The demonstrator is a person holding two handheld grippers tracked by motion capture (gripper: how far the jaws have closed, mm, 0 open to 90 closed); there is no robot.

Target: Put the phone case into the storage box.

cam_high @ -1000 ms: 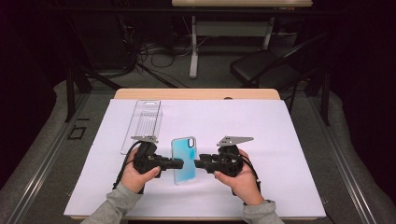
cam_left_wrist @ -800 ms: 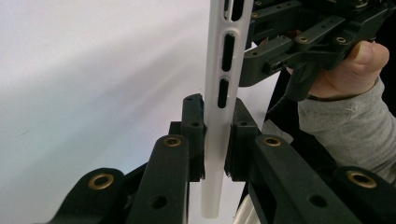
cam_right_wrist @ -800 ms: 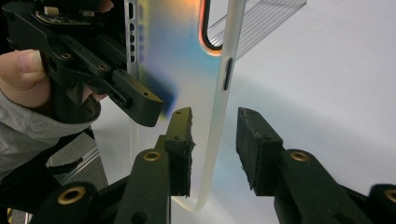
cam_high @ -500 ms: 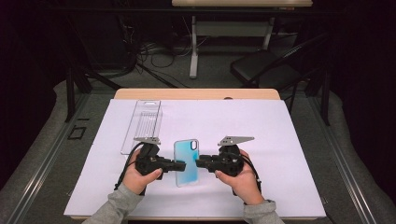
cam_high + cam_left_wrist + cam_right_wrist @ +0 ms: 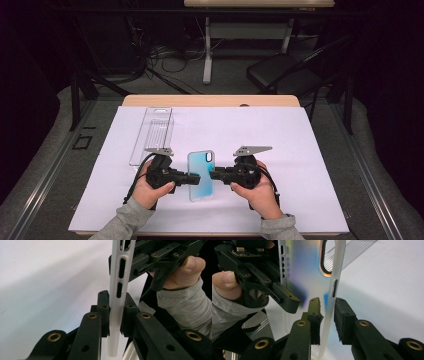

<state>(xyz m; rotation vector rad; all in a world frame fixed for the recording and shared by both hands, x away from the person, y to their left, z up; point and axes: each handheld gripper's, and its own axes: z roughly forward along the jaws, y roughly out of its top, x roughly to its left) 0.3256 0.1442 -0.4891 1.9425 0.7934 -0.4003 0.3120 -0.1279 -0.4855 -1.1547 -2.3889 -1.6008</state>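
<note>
A translucent blue-tinted phone case (image 5: 201, 175) stands on edge just above the white table cover, between my two grippers. My left gripper (image 5: 192, 178) is shut on the case's left rim; in the left gripper view its pads (image 5: 104, 312) clamp the white rim (image 5: 119, 277). My right gripper (image 5: 214, 175) reaches in from the right. In the right gripper view the case's other rim (image 5: 332, 305) lies between the jaws (image 5: 328, 303), which have just been closing; a gap still shows beside the right pad (image 5: 342, 312).
A clear plastic tray (image 5: 152, 134) lies flat at the back left of the white table cover (image 5: 310, 150). A black chair (image 5: 282, 72) and a desk leg stand on the floor beyond the table. The cover's right half is bare.
The phone case has shifted slightly to the right and stands a little straighter between the grippers. Both hands have stayed where they were.
</note>
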